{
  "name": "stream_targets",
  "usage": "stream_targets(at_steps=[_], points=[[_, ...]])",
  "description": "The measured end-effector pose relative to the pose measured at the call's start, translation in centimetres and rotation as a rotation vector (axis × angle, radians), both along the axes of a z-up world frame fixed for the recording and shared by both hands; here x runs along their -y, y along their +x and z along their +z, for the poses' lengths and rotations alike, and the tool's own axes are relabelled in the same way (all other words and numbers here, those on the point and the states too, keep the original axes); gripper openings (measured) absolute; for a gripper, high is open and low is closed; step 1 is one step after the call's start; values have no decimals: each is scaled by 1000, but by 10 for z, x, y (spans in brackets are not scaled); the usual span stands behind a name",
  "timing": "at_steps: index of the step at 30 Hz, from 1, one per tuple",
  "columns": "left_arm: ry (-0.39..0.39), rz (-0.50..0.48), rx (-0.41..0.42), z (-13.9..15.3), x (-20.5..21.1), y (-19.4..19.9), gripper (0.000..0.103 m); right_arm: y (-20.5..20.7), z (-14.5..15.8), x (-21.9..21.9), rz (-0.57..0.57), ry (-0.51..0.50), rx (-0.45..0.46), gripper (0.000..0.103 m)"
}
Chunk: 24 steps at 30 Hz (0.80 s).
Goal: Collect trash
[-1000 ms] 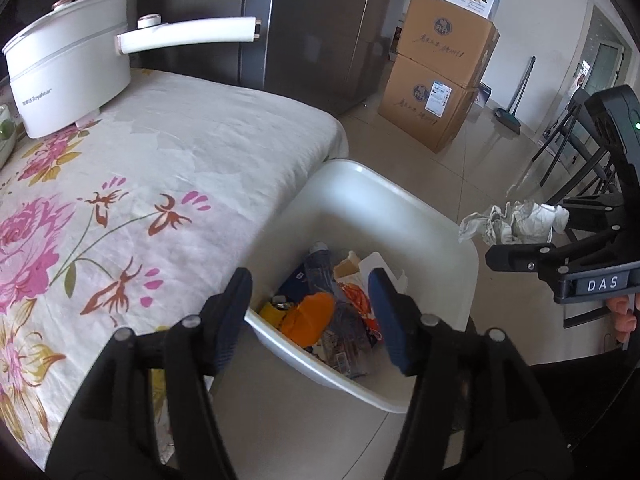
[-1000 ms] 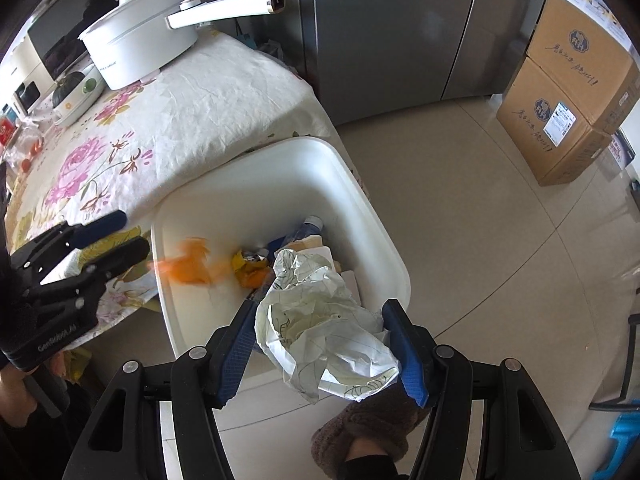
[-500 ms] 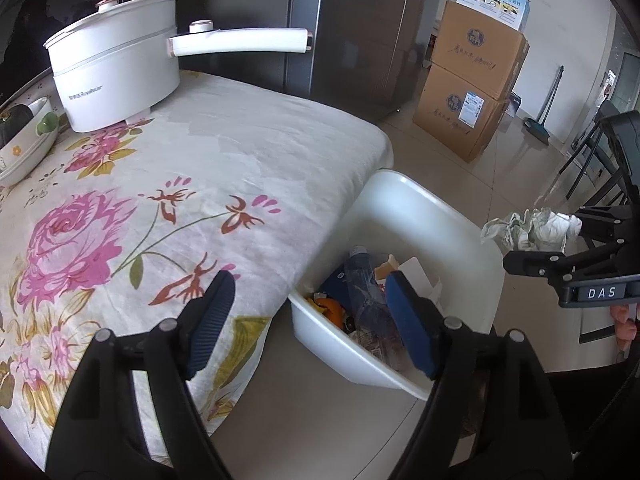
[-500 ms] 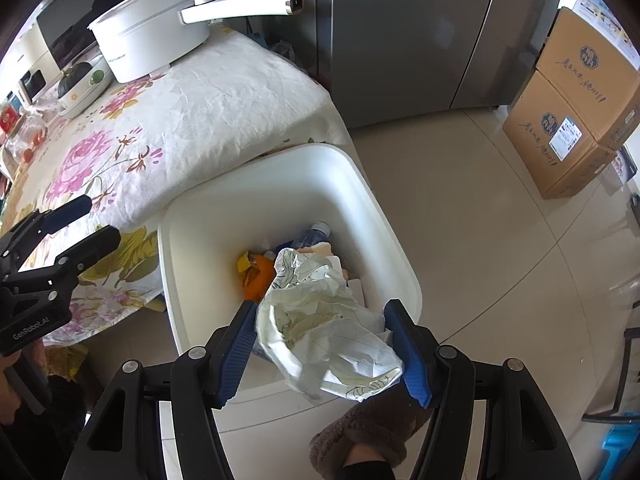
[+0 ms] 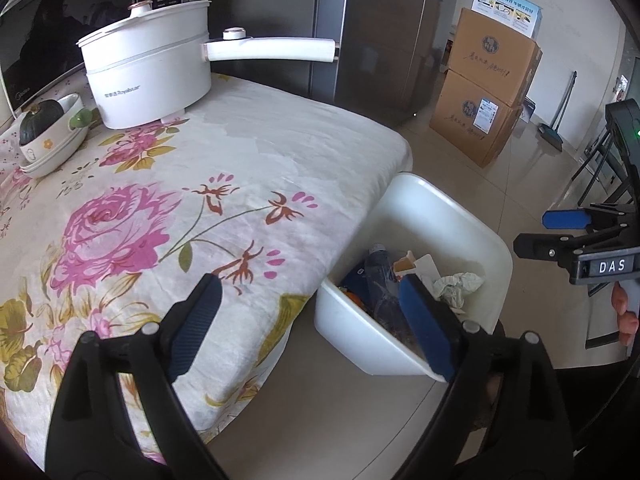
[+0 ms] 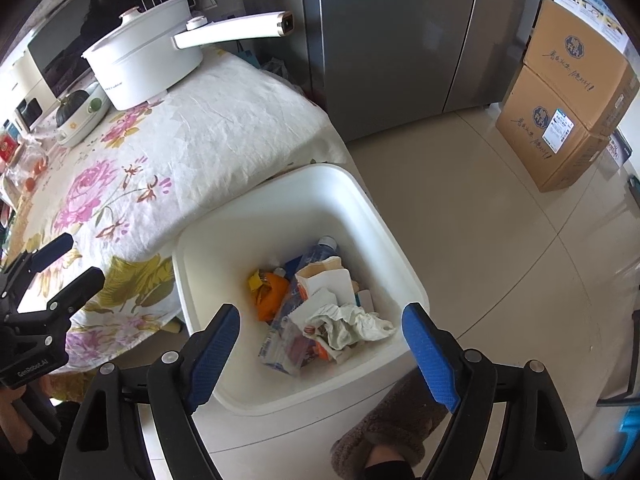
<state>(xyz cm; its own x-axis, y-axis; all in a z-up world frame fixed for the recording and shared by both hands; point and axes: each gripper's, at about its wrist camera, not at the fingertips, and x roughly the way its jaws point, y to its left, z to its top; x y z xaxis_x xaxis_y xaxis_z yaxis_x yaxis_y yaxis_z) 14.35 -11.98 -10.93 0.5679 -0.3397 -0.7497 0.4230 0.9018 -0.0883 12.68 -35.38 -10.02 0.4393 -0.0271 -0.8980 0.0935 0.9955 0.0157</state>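
While I hold both tools over the corner where table meets bin, this is how I read it, biggest thing first:

Table [image 5: 248,168]: flowered cloth, filling the left of both views; on its far end a white pot [image 5: 148,80] and a bowl with a dark squash [image 5: 44,136]; I see no loose trash on the near stretch, though small items lie at the far-left edge in the right wrist view, too small to name.

Bin [image 6: 396,248]: white tub on the floor, just beside the table's right corner; its long axis runs near to far.

Trash in bin: crumpled paper [image 6: 352,324] lies on top at the near right; a white card [image 6: 328,284] and an orange scrap [image 6: 272,296] lie beside it, a bottle [image 6: 320,252] toward the far wall.

Right gripper [image 6: 320,356]: spread wide, nothing between the jaws; it hovers above the bin's near rim, the paper below and just ahead.

Left gripper [image 5: 312,324]: also wide and empty; it straddles the table's near-right edge and the bin's left wall.

Deciding relation: my judgement is that any remaining trash lies left and far, up the table; the left tool is nearer to it, the right must first cross over the bin.
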Motion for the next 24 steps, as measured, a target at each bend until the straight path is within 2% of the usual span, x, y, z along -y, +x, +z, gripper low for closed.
stream_targets(at_steps=[6, 9, 14, 16, 22, 24], points=[[29, 68, 38, 16, -23, -16, 96, -13, 23, -21, 16, -14, 66, 85], [41, 155, 63, 27, -39, -31, 99, -24, 41, -38, 29, -36, 134, 86], [18, 299, 20, 38, -69, -54, 102, -51, 68, -67, 70, -49, 256, 91], [5, 332, 28, 45, -80, -67, 102, -66, 75, -79, 79, -64, 298, 91], [33, 418, 141, 72, -97, -105, 102, -102, 96, -119, 111, -119, 430, 91], [37, 433, 172, 78, -101, -115, 102, -110, 102, -127, 98, -138, 472, 96]])
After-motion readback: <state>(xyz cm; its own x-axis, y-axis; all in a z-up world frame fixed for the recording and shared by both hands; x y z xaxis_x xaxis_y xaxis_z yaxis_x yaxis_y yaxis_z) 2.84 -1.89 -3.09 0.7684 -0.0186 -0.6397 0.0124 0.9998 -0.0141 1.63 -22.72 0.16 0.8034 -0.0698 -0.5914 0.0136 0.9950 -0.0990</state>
